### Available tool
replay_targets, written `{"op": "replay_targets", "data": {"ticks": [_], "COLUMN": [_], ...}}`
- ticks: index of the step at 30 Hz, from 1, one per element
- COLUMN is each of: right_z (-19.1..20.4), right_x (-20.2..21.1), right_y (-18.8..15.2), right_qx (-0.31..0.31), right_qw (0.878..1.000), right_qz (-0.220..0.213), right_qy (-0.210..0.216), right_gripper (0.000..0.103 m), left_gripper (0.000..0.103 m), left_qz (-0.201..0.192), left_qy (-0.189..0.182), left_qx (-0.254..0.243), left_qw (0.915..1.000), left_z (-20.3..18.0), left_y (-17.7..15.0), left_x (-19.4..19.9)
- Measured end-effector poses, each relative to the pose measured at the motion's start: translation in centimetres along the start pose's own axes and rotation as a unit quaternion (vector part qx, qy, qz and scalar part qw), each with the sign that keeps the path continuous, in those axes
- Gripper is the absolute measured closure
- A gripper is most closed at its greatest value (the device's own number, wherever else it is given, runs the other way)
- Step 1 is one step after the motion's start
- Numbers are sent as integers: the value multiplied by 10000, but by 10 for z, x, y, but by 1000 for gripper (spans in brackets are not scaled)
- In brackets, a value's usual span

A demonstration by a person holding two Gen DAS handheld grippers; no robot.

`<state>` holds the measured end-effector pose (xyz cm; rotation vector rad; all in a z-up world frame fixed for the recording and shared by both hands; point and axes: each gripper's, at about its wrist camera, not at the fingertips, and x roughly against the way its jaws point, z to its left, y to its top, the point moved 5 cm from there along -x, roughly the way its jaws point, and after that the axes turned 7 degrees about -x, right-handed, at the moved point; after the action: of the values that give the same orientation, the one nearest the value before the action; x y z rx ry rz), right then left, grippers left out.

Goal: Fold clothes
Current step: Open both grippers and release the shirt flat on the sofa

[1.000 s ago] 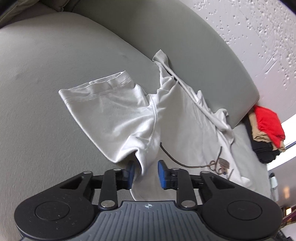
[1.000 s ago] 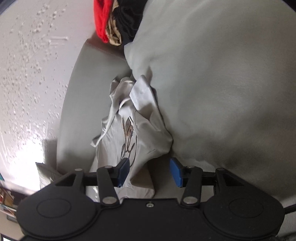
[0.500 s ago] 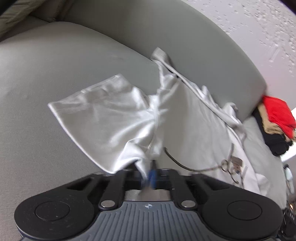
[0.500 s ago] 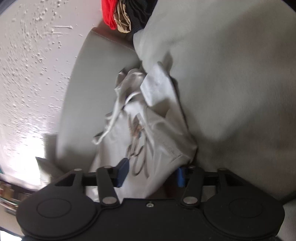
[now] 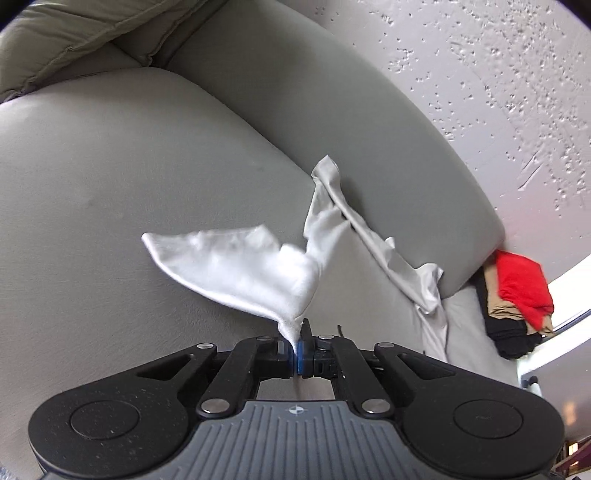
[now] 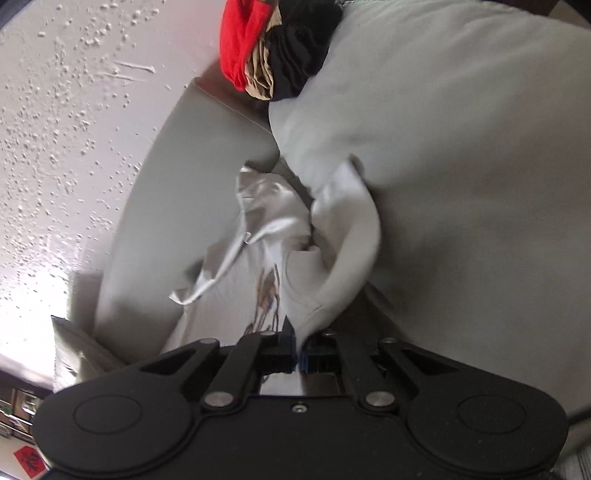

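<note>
A white T-shirt [image 5: 255,273] with a dark printed drawing lies across a grey sofa seat. My left gripper [image 5: 297,354] is shut on a bunched corner by the sleeve, and the cloth rises in a peak from its blue pads. In the right wrist view the same white T-shirt [image 6: 343,236] hangs crumpled, its print [image 6: 267,295] showing. My right gripper [image 6: 298,356] is shut on a fold of the shirt beside the print. The shirt's far edge trails up against the sofa back [image 5: 369,129].
A stack of folded clothes [image 5: 517,295], red on tan on black, sits at the sofa's far end, the same stack of folded clothes [image 6: 273,51] showing in the right wrist view. An olive cushion [image 5: 74,33] lies at the upper left. A textured white wall [image 5: 498,74] stands behind the sofa.
Both grippers went from open around the shirt's edges to shut on the cloth. The shirt has been pulled up off the seat and bunches into peaks.
</note>
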<state>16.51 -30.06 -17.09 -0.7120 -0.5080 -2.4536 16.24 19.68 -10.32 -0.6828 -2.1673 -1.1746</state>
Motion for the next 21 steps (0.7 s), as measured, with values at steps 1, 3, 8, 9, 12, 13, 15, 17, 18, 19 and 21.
{"op": "replay_targets", "data": {"ticks": [1, 3, 8, 9, 12, 13, 15, 17, 18, 19, 21], "right_z": [0, -2, -23, -27, -25, -24, -20, -17, -16, -14, -5], "right_x": [6, 17, 10, 10, 33, 43, 58, 66, 69, 70, 57], "right_y": [-1, -4, -22, -26, -35, -37, -41, -48, -52, -57, -71], "right_qx": [-11, 27, 342, 413, 774, 878, 1099, 1295, 1379, 1452, 1764], "right_qw": [10000, 9998, 9950, 9934, 9914, 9910, 9891, 9869, 9860, 9855, 9809], "right_qz": [27, 69, 561, 656, 560, 528, 516, 525, 527, 524, 665], "right_qy": [-38, -161, -756, -848, -891, -866, -831, -808, -779, -701, -474], "right_gripper": [101, 101, 95, 95, 76, 74, 69, 66, 66, 66, 73], "left_gripper": [102, 102, 97, 97, 93, 91, 88, 87, 84, 81, 80], "left_qz": [20, 61, 561, 670, 502, 357, 88, -69, -136, -178, -203], "left_qy": [-31, -94, 713, 897, 908, 941, 1059, 877, 726, 613, 552], "left_qx": [0, 0, -544, -666, -814, -964, -1358, -1642, -1748, -1858, -2137], "left_qw": [10000, 9999, 9944, 9915, 9913, 9902, 9850, 9825, 9818, 9805, 9751], "left_z": [1, 2, 13, 15, 19, 18, 14, 6, 0, -8, -31], "left_y": [0, 0, -29, -36, -43, -45, -50, -58, -63, -67, -77], "left_x": [7, 21, 15, 13, 38, 50, 71, 86, 91, 89, 77]}}
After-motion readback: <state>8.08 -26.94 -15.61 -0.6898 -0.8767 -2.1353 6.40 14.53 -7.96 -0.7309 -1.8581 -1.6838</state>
